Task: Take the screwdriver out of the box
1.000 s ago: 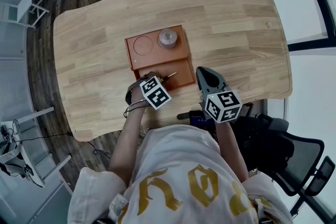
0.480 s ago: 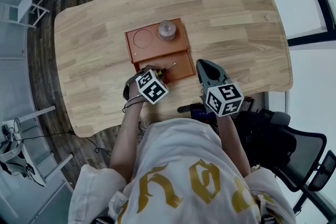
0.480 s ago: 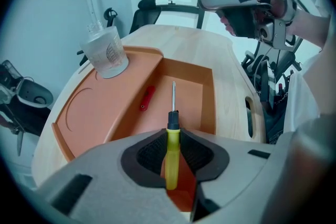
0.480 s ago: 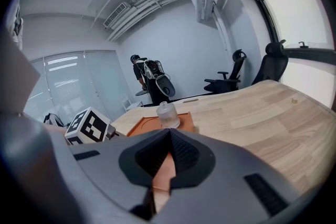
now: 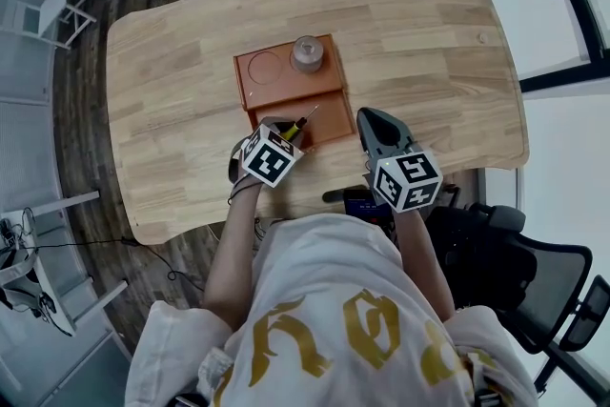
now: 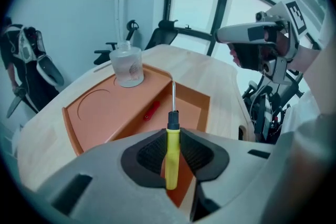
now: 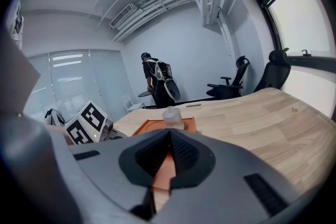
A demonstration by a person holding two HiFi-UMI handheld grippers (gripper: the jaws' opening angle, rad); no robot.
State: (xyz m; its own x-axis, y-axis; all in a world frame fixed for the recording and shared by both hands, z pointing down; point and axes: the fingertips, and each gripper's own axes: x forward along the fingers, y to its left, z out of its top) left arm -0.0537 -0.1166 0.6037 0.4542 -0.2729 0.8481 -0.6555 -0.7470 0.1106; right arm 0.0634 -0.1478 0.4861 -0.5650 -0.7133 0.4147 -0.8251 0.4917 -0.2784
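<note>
Head view: your left gripper (image 5: 286, 131) is at the near edge of the orange box (image 5: 276, 89) on the bench (image 5: 172, 81). The screwdriver (image 5: 303, 121) slants over the box's near compartment, and your right gripper (image 5: 374, 121) is just right of the box.

Left gripper view: the fingers (image 6: 148, 155) are clamped on the screwdriver's yellow handle, and the shaft points away over the box, where a red piece (image 6: 151, 109) lies.

Right gripper view: your fingers are together, with nothing between them
</note>
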